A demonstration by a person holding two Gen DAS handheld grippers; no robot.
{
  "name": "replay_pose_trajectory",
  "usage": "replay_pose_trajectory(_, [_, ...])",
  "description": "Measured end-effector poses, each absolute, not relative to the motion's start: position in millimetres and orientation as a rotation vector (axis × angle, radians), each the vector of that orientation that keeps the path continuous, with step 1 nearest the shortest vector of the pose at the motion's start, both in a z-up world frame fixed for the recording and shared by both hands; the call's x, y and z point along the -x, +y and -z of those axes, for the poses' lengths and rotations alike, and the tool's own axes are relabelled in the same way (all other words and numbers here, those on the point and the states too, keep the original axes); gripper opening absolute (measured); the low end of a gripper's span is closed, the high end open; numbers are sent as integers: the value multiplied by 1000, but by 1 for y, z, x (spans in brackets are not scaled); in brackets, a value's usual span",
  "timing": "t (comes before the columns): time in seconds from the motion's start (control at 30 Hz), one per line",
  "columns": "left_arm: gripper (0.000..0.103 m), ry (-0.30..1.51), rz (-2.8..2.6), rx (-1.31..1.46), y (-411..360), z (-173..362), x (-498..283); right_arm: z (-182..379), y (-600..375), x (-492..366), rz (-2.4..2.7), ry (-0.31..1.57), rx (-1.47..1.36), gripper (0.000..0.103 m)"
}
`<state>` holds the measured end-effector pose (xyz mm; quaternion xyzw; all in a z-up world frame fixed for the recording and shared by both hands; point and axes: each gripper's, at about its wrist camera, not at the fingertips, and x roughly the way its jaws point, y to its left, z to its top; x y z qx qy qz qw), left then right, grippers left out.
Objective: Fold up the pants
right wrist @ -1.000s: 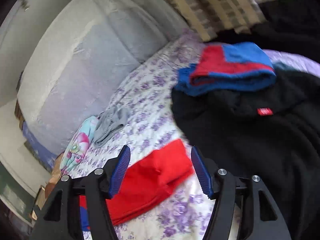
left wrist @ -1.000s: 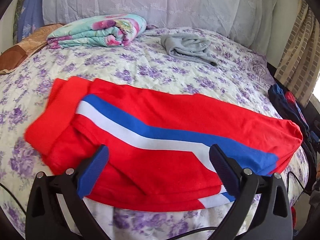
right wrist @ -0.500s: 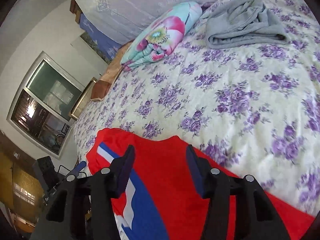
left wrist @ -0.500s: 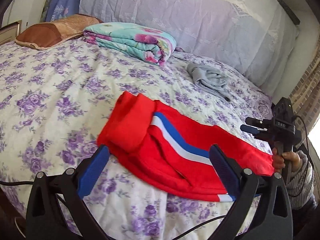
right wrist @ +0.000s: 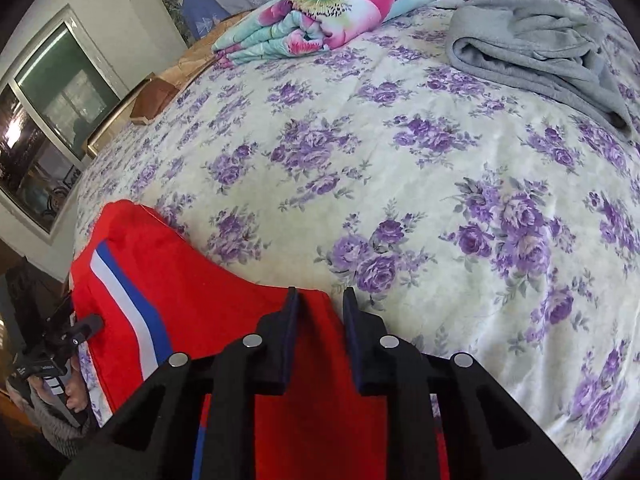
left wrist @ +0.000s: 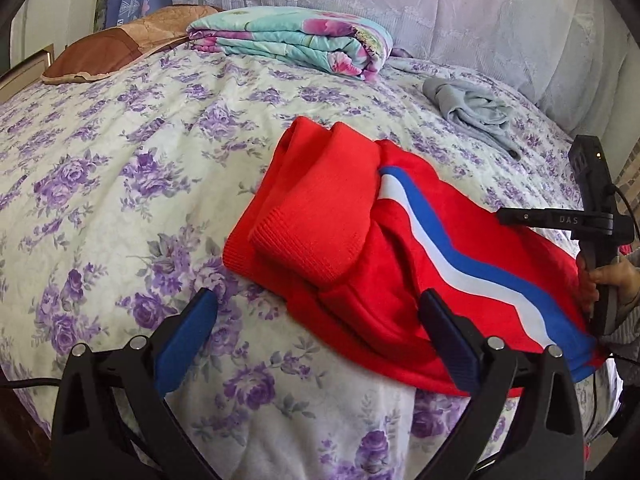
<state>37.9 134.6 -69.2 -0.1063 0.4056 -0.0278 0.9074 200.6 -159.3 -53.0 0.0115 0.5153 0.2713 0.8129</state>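
Observation:
The red pants [left wrist: 360, 248] with a white and blue side stripe lie folded lengthwise on the flowered bedspread [left wrist: 120, 184]; the ribbed cuffs are at the left end. My left gripper [left wrist: 316, 332] is open, just above the pants' near edge by the cuffs. In the right wrist view the pants [right wrist: 192, 292] fill the lower left. My right gripper [right wrist: 318, 300] has its jaws nearly together over the pants' far corner; red cloth sits between them. The right gripper's body also shows in the left wrist view [left wrist: 596, 224].
A folded flowered blanket [left wrist: 296, 40] and a brown pillow [left wrist: 120, 48] lie at the head of the bed. A crumpled grey garment [left wrist: 472, 112] lies at the far right. A window [right wrist: 48, 120] is on the wall beyond the bed.
My right gripper swung from the clothes pile onto the pants' end and narrowed its jaws on the cloth. My left gripper moved left toward the cuff end.

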Motion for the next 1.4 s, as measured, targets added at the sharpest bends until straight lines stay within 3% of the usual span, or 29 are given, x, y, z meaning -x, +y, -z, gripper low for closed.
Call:
replay_pose_trajectory(0.2, [98,821,42,268,143,65,-33,23,-162,-178,-562,940,-43,27])
replay_pose_trajectory(0.27, [98,781,42,331,150,58,-28,22,-155,-168,-585,943,-7,27])
replay_pose_trajectory(0.37, [98,791,32,340,150,59,-32,46,-141,-170,-593,1020,48,39])
replay_pose_trajectory(0.5, [98,827,-44,222,133,69,-40,43,-147,-174,-580,998,-46,40])
replay_pose_trajectory(0.53, [98,829,-50,213,131,69,-40,36,-149,-171,-583,971,-66,42])
replay_pose_trajectory(0.6, [98,832,-50,243,136,68,-40,28,-147,-165,-585,933,-46,62])
replay_pose_trajectory(0.67, [98,833,-54,276,142,69,-43,39,-143,-168,-577,967,-32,72])
replay_pose_trajectory(0.8, [99,838,-81,246,138,70,-46,46,-147,-174,-545,1004,-60,72])
replay_pose_trajectory(0.93, [99,803,-64,307,140,61,-34,6,-185,-136,-559,880,-180,74])
replay_pose_trajectory(1.0, [98,783,-30,327,139,54,-28,-13,-214,-103,-543,808,-230,91])
replay_pose_trajectory(1.1, [98,744,33,323,127,41,-20,-31,-265,-47,-480,698,-304,98])
replay_pose_trajectory(1.4, [98,707,221,212,60,27,-7,3,-433,99,-146,673,-707,98])
